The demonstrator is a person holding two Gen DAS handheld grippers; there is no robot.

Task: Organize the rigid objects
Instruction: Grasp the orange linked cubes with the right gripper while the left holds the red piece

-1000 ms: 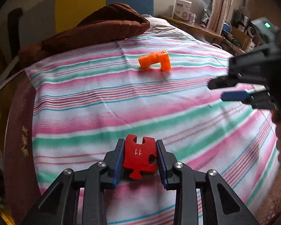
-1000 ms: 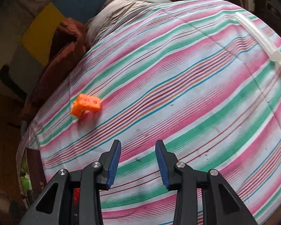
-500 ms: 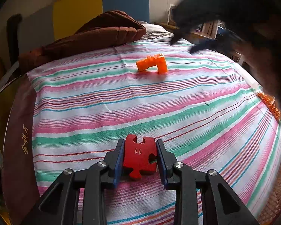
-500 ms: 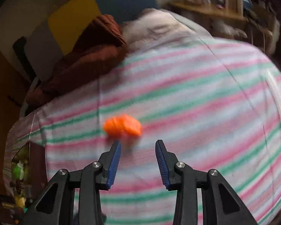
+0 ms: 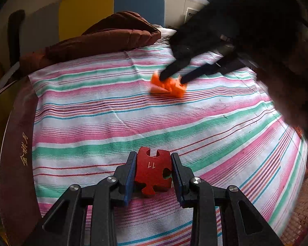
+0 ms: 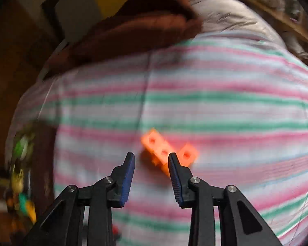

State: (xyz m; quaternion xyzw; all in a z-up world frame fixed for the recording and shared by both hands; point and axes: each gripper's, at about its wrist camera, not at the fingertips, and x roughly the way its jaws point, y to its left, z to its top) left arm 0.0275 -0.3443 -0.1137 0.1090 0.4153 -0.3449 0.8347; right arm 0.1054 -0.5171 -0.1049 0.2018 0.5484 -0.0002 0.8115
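My left gripper (image 5: 153, 171) is shut on a red puzzle piece (image 5: 153, 173) marked 11, held low over the striped sheet (image 5: 104, 127) near its front. An orange block piece (image 5: 168, 84) lies on the sheet further back. My right gripper (image 5: 173, 78) reaches down over it from the right, fingers open. In the right wrist view the orange block piece (image 6: 166, 150) lies just beyond the open gripper (image 6: 151, 157), partly behind the right fingertip (image 6: 173, 160); the picture is blurred by motion.
A brown quilt (image 5: 96, 39) is bunched at the back of the bed, with a yellow and blue headboard (image 5: 113, 10) behind. A dark brown edge with gold characters (image 5: 20, 153) runs along the left. Colourful items (image 6: 20, 184) lie left of the bed.
My right gripper has swung from the right side across to the orange block piece and come down over it, still open. The left gripper stays still, holding the red puzzle piece.
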